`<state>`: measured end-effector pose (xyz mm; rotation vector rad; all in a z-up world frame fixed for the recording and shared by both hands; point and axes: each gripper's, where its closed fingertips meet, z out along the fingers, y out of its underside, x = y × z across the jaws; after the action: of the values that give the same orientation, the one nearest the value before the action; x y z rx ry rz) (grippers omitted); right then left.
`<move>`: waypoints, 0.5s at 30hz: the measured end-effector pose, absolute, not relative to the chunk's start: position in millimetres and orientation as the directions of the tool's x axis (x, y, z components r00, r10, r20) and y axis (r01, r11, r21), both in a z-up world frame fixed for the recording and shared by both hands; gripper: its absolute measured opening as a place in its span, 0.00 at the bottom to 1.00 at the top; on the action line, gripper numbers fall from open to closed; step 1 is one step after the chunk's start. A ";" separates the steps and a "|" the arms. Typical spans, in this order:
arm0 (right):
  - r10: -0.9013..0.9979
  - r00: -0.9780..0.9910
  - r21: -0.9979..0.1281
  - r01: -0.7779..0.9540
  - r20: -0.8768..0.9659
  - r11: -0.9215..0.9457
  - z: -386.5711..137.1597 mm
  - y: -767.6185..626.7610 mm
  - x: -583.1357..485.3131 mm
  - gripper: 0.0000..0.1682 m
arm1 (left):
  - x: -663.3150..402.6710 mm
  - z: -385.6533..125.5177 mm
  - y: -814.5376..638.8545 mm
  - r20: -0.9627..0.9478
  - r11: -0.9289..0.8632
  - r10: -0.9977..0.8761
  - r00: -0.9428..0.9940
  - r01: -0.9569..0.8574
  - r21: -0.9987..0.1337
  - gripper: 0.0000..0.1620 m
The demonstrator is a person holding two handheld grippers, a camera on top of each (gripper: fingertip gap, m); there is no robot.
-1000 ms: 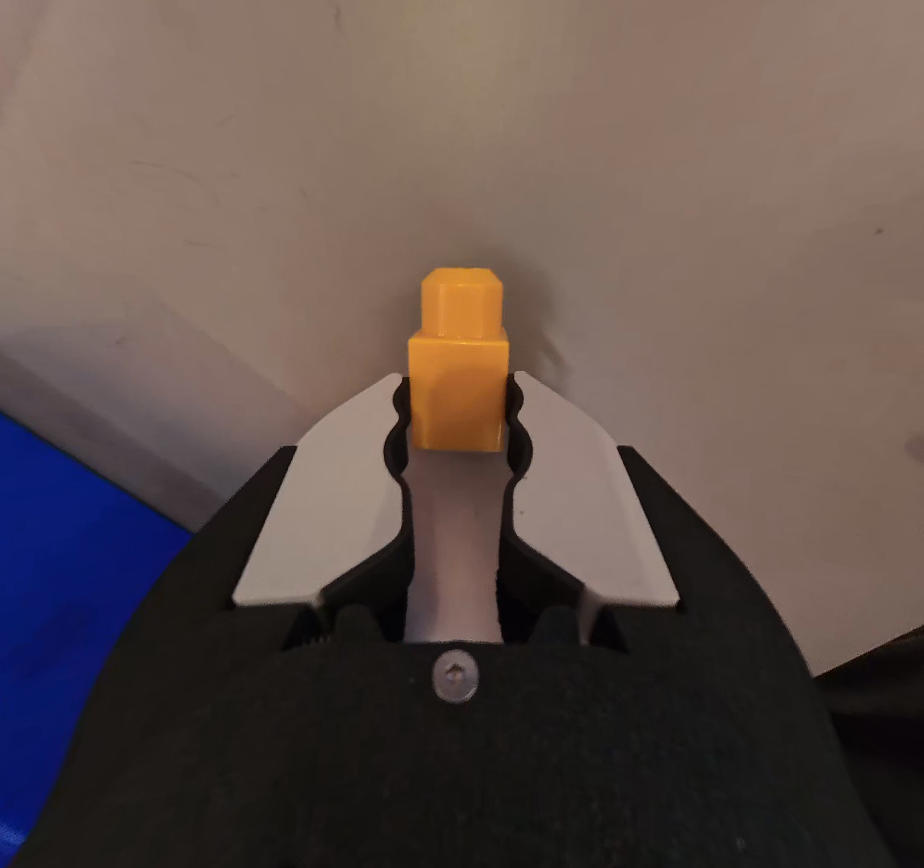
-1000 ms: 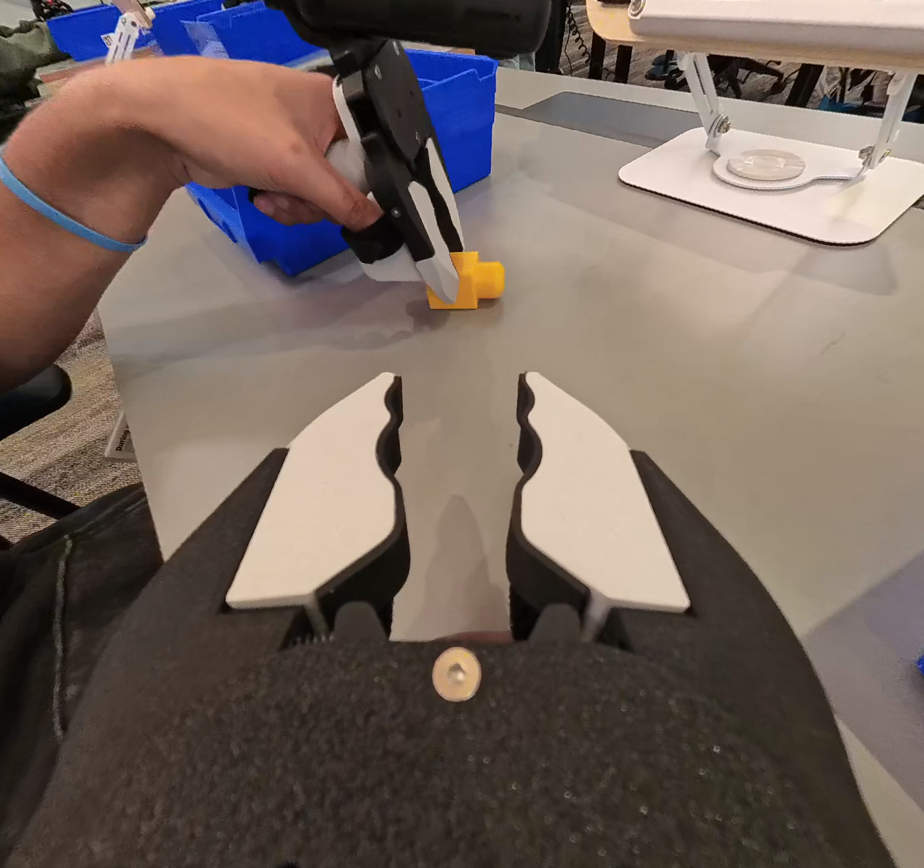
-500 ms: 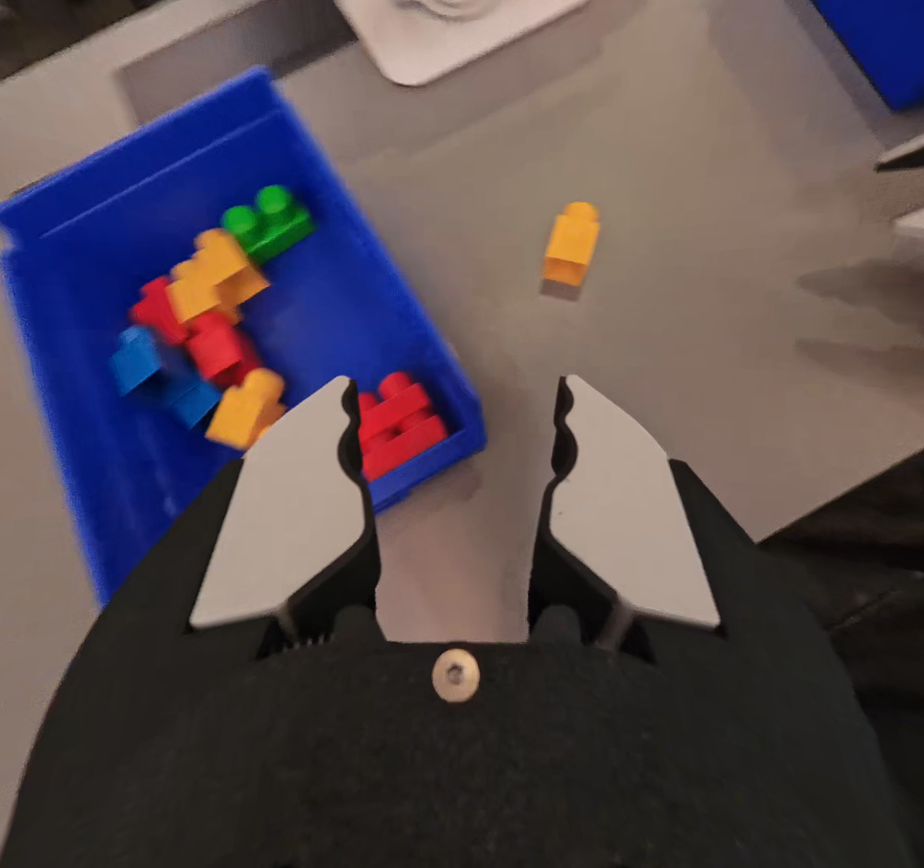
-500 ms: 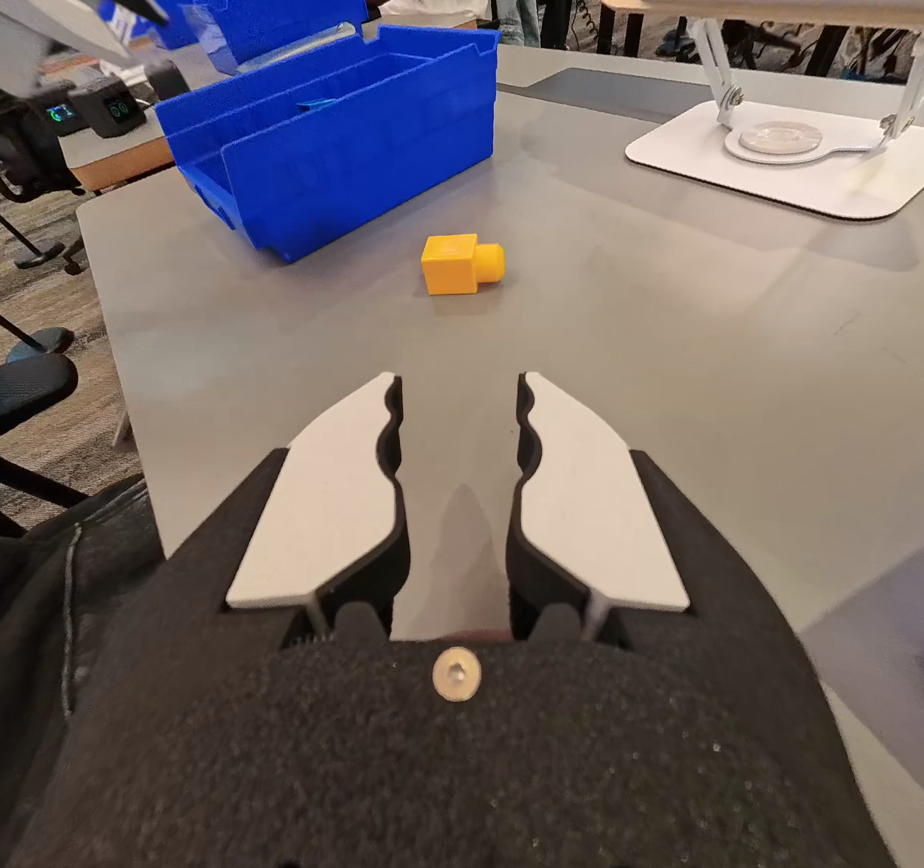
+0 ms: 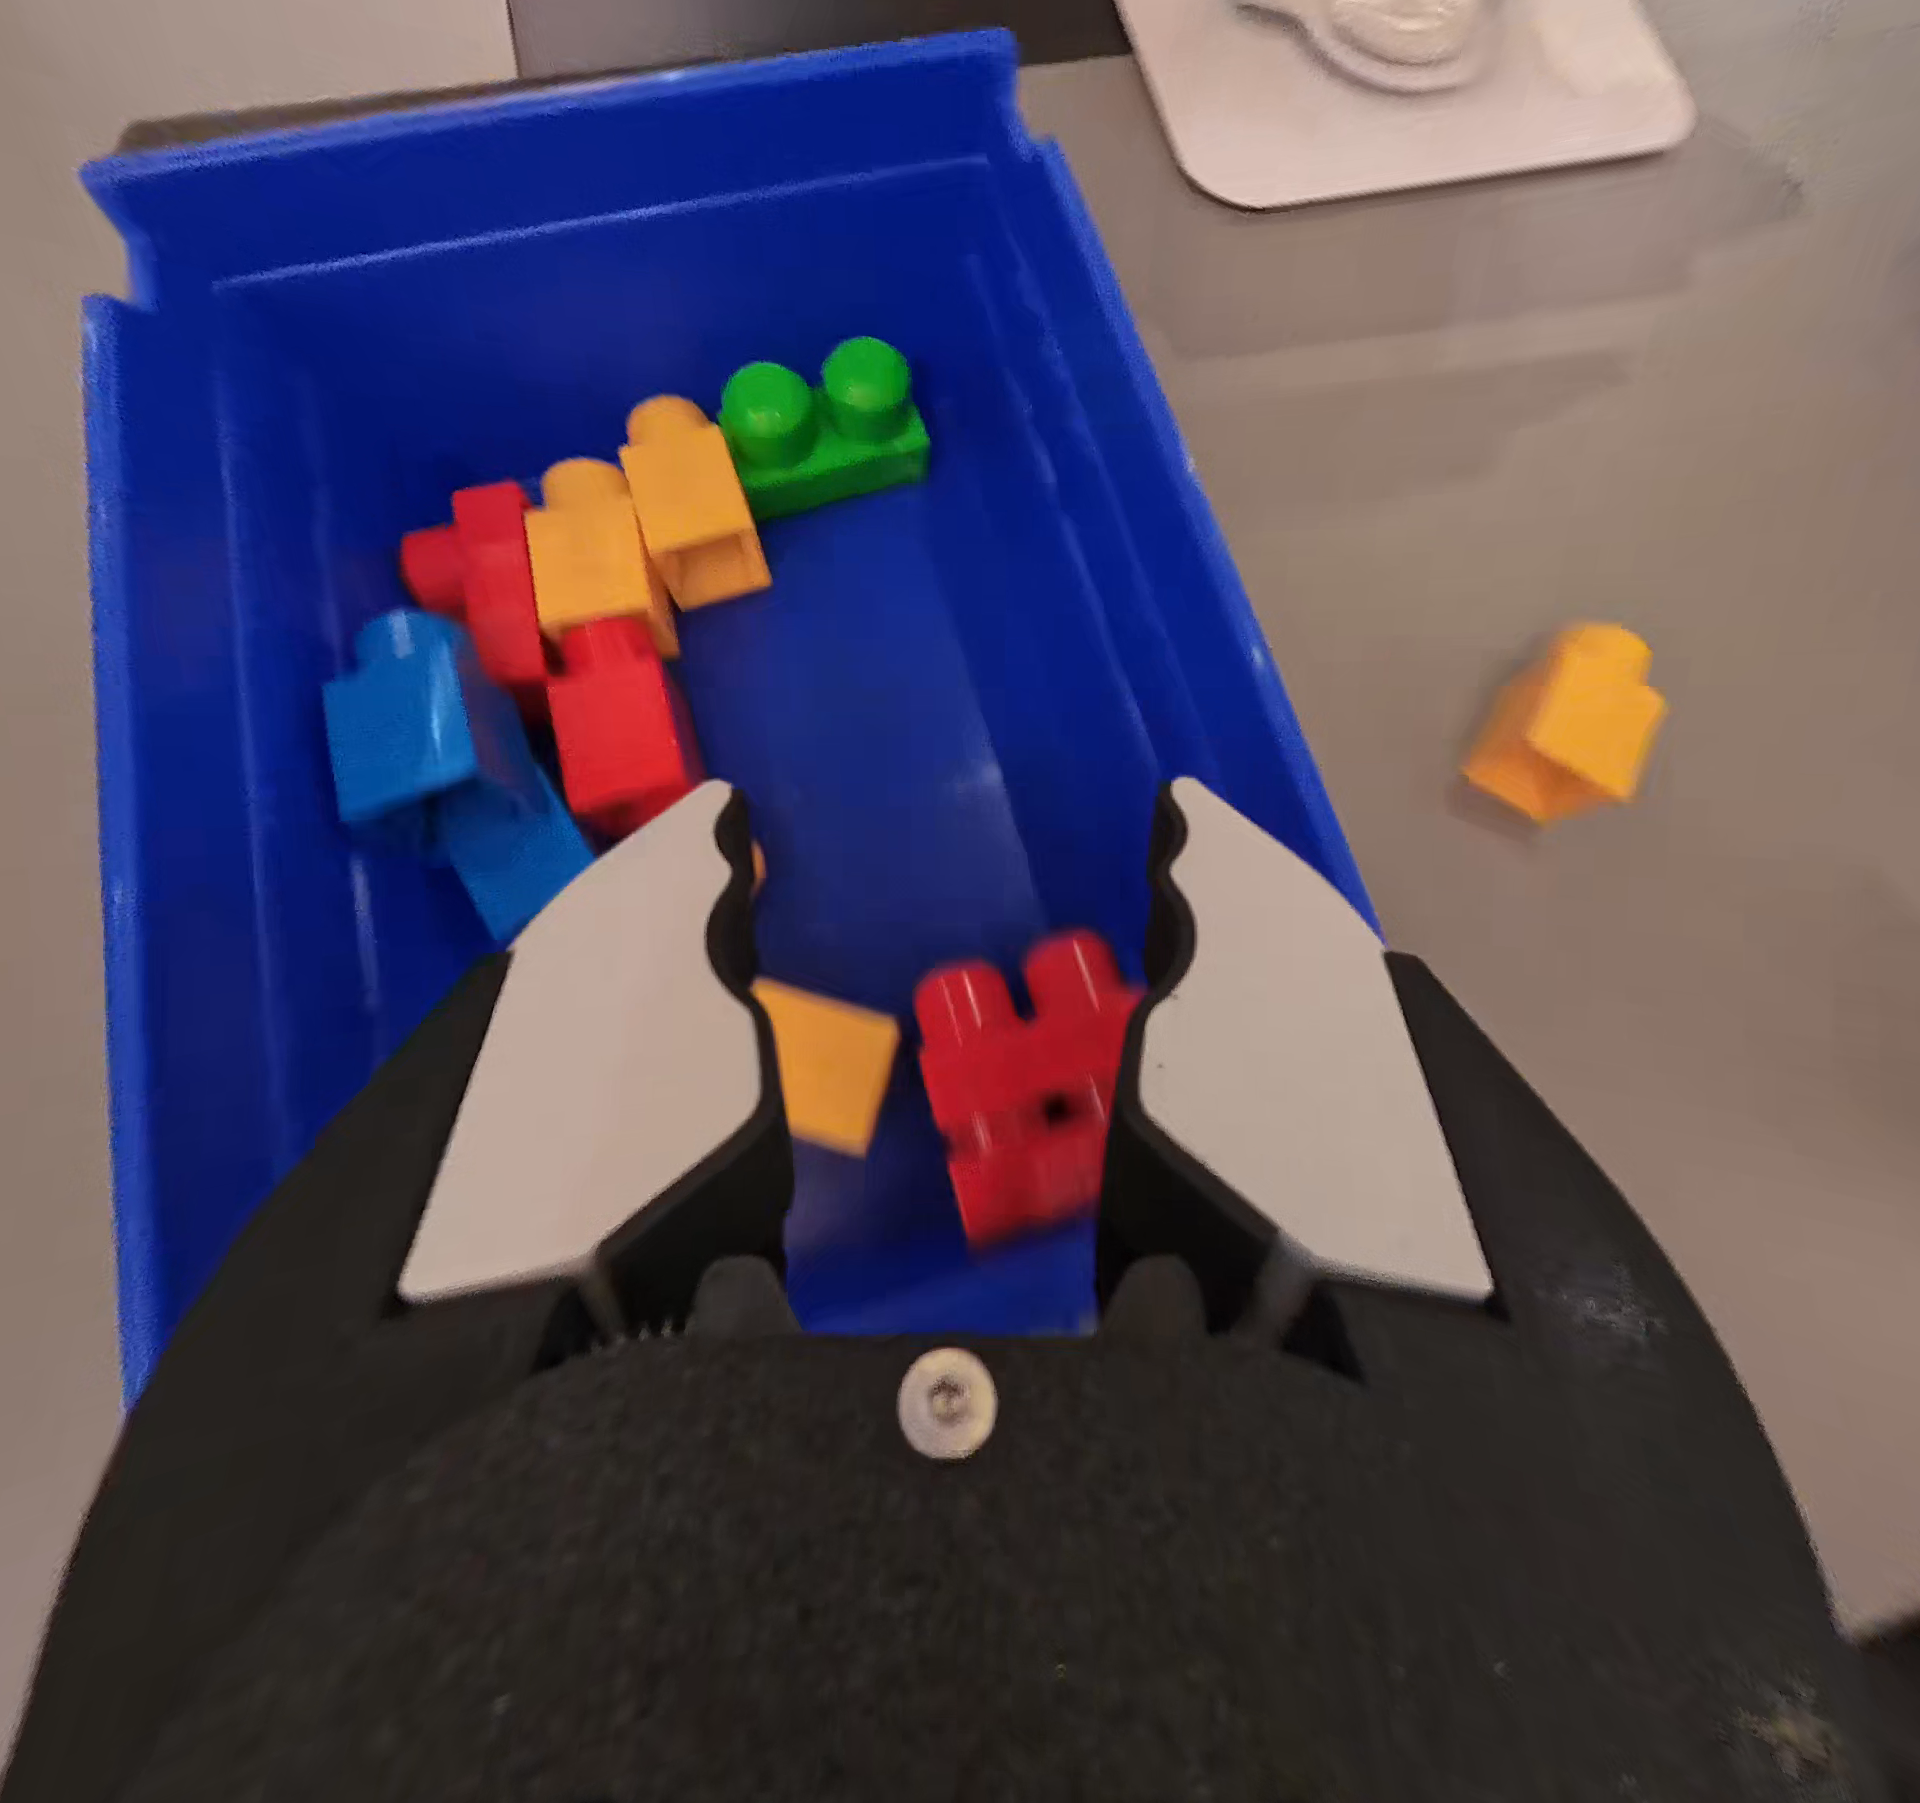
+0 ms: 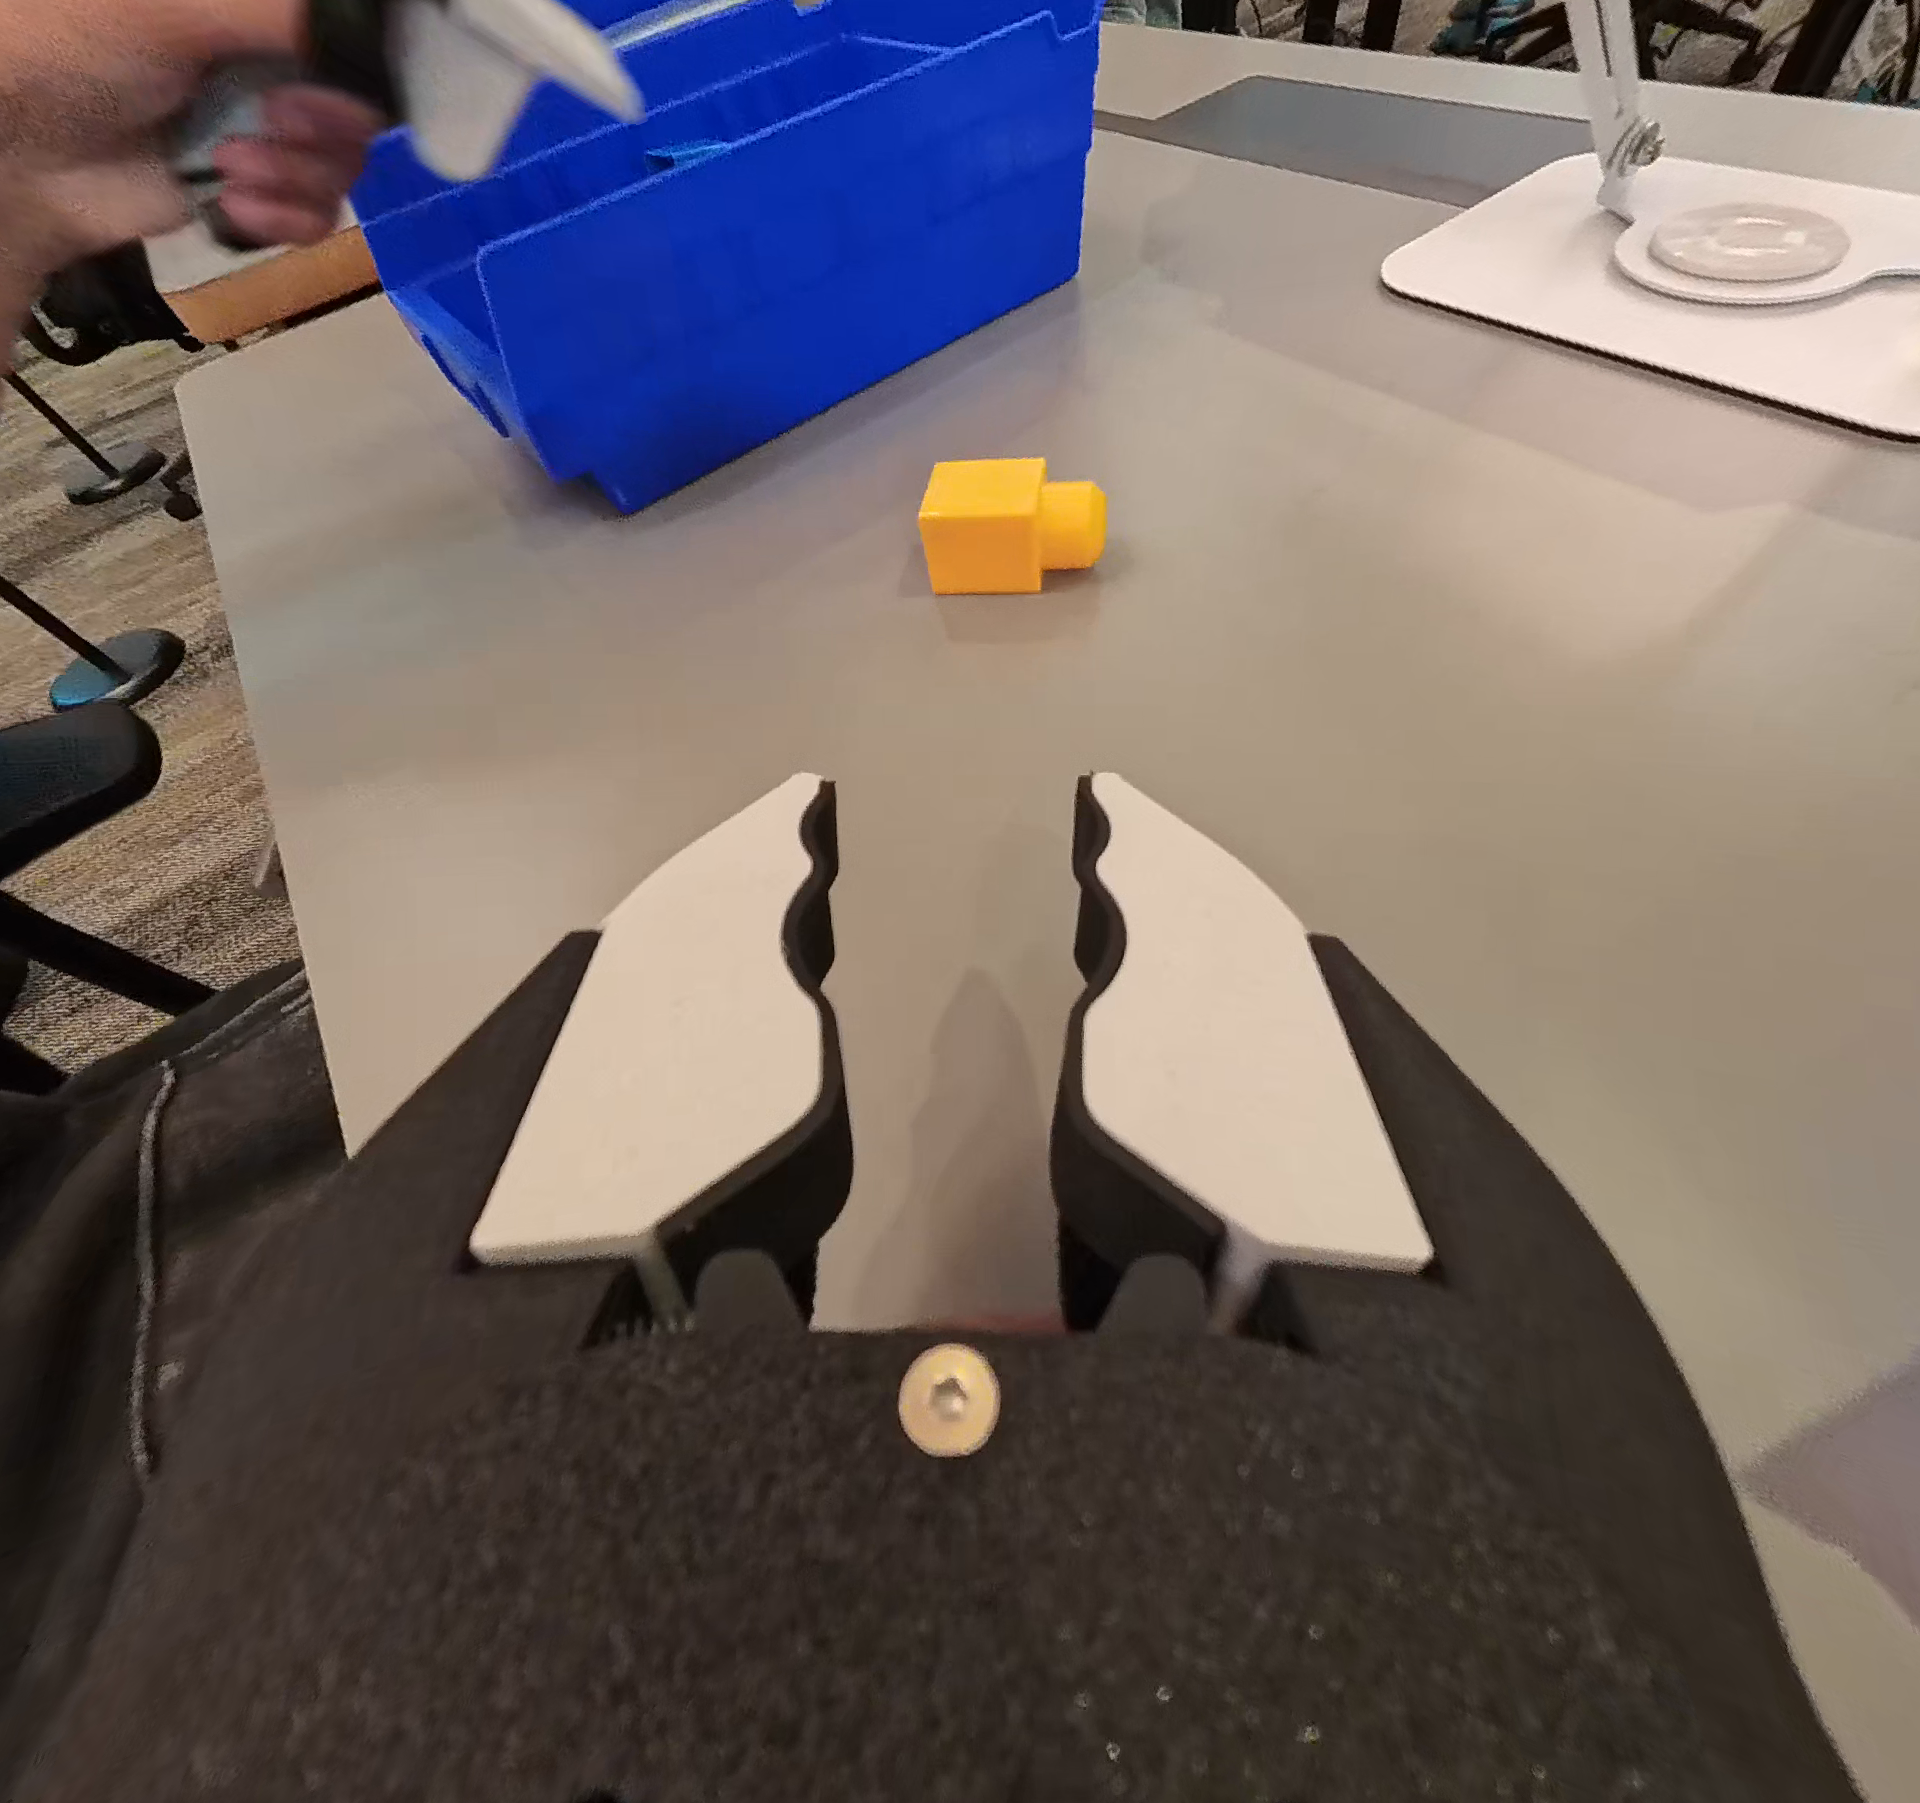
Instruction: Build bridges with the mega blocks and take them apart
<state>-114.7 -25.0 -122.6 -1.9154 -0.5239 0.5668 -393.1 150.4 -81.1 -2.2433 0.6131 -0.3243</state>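
One yellow block (image 6: pixel 1003 540) lies on its side on the grey tabletop (image 6: pixel 1351 714), just beside the blue bin (image 5: pixel 1049 226), with its bump pointing to the right in the right wrist view. All the other blocks are down in the bin: a green one (image 5: pixel 826 434), two yellow ones, some red and some blue, and a red block (image 5: pixel 1023 1078) near the front wall. The left hand-held gripper (image 5: pixel 951 813) hangs over the bin with its fingers wide apart and nothing in them, so the step in hand looks like picking the next block. To do it well, go straight down over one block that lies free (the red one in front looks easiest) and squeeze its flat sides, not its bumps. Watch the bin walls, because the blocks at the back lie packed together with little room for fingers. The right hand-held gripper (image 6: pixel 951 797) waits low over the bare tabletop, partly spread and empty. It has lots of open room ahead, and the white stand (image 6: pixel 1662 299) sits well off to the right.
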 end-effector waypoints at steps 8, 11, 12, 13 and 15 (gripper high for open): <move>0.603 0.784 -0.911 0.133 -0.144 -0.390 -128.4 -24.0 -122.6 0.26 | -343.8 -110.0 279.7 0.146 -0.752 -0.382 0.913 -0.215 -0.623 0.45; 0.605 0.783 -0.908 0.138 -0.145 -0.396 -130.2 -25.1 -122.6 0.26 | -338.9 -129.1 296.7 0.117 -0.801 -0.354 0.928 -0.236 -0.551 0.45; 0.605 0.784 -0.907 0.141 -0.141 -0.396 -130.4 -25.6 -121.9 0.26 | -340.6 -135.1 300.2 0.097 -0.811 -0.343 0.934 -0.243 -0.532 0.46; 0.603 0.785 -0.908 0.142 -0.139 -0.394 -130.1 -26.0 -121.1 0.26 | -341.6 -140.9 302.4 0.084 -0.820 -0.336 0.938 -0.247 -0.515 0.46; 0.601 0.786 -0.909 0.137 -0.142 -0.393 -128.7 -26.7 -119.7 0.26 | -340.6 -149.9 305.9 0.081 -0.830 -0.327 0.941 -0.245 -0.501 0.45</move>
<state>-119.7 -26.7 -128.7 -1.9388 -0.5566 0.5611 -340.6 305.9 -149.9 -2.5954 0.4091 -0.2229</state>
